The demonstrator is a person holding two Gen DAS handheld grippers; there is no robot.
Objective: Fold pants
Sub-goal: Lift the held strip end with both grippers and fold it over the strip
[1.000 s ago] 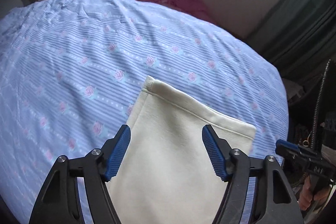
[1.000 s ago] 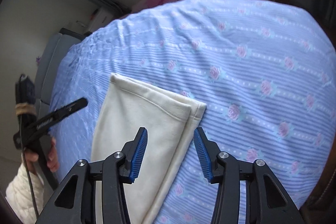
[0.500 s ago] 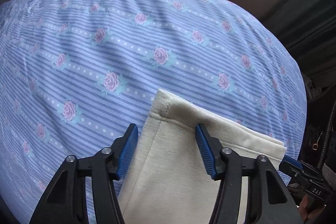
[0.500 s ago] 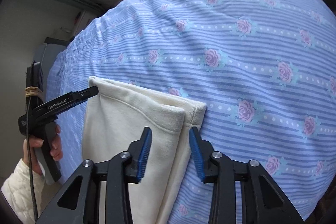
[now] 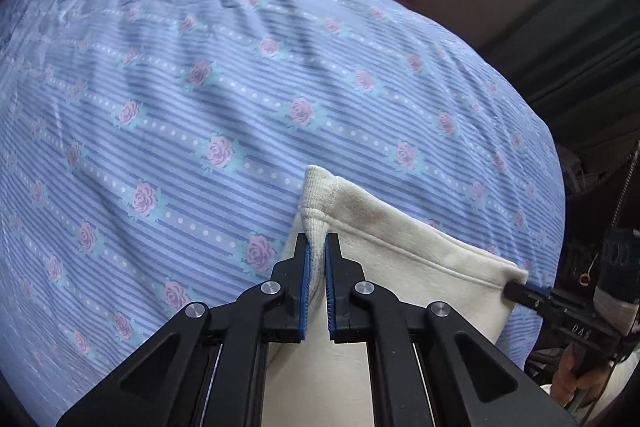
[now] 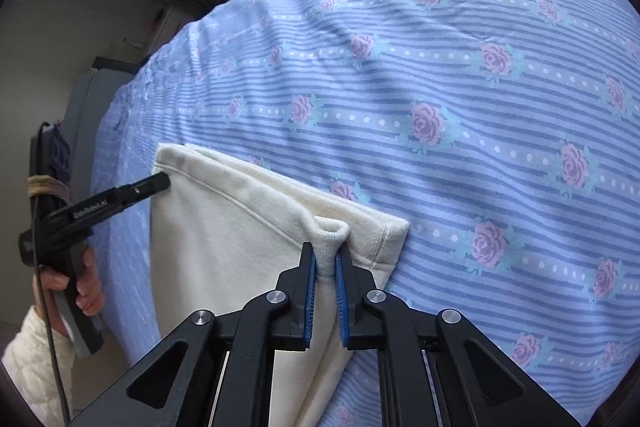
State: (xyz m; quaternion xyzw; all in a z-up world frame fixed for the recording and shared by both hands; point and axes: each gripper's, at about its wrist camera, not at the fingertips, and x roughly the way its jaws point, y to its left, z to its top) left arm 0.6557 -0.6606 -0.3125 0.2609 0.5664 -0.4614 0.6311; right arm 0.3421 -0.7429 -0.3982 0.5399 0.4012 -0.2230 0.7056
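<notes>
On the bed (image 5: 240, 87) | both hands angled steeply down | left claw (image 5: 316, 247) clamped on pants (image 5: 400, 267) hem corner | right claw (image 6: 325, 259) clamped on opposite corner

left gripper (image 5: 316, 247): pointing steeply down, jaws clamped on cloth | right gripper (image 6: 325, 259): angled down, jaws clamped on cloth

Cream pants (image 5: 400, 267) flat on bed, hem corners pinched up.
</notes>
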